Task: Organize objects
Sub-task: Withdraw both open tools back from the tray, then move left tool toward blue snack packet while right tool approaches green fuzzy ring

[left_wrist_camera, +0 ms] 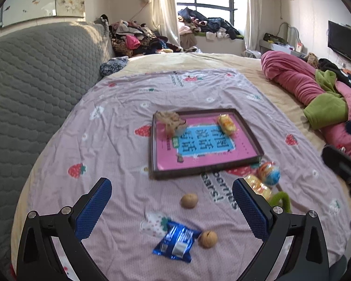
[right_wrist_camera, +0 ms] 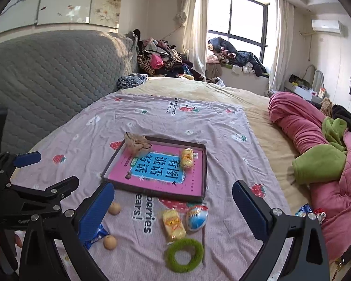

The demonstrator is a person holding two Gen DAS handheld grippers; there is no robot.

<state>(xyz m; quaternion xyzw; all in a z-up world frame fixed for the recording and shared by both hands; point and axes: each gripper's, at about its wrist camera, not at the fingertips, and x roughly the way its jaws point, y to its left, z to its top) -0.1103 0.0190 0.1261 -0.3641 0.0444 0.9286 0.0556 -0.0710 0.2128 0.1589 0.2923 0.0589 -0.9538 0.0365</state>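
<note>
On the left of the strawberry-print sheet (left_wrist_camera: 110, 126), the left gripper (left_wrist_camera: 172, 197) is held wide open and empty above the blue snack packet (left_wrist_camera: 176, 240) and two walnuts (left_wrist_camera: 189, 200), the nearer one touching the packet. In the middle, the shallow tray (right_wrist_camera: 204, 164) with its pink book is seen holding a crumpled brown wrapper (right_wrist_camera: 138, 144) and a yellow candy (right_wrist_camera: 187, 158). To the right, the right gripper (right_wrist_camera: 173, 202) is likewise spread wide and empty over a second yellow candy (right_wrist_camera: 173, 224), a blue-and-orange egg-shaped packet (right_wrist_camera: 197, 217) just beside it, and a green ring (right_wrist_camera: 184, 251).

Wrinkled matt cotton sheet (right_wrist_camera: 222, 126), glossy foil snack packet (left_wrist_camera: 176, 240), rough-shelled walnuts (left_wrist_camera: 189, 200), fuzzy green ring (right_wrist_camera: 184, 254).
</note>
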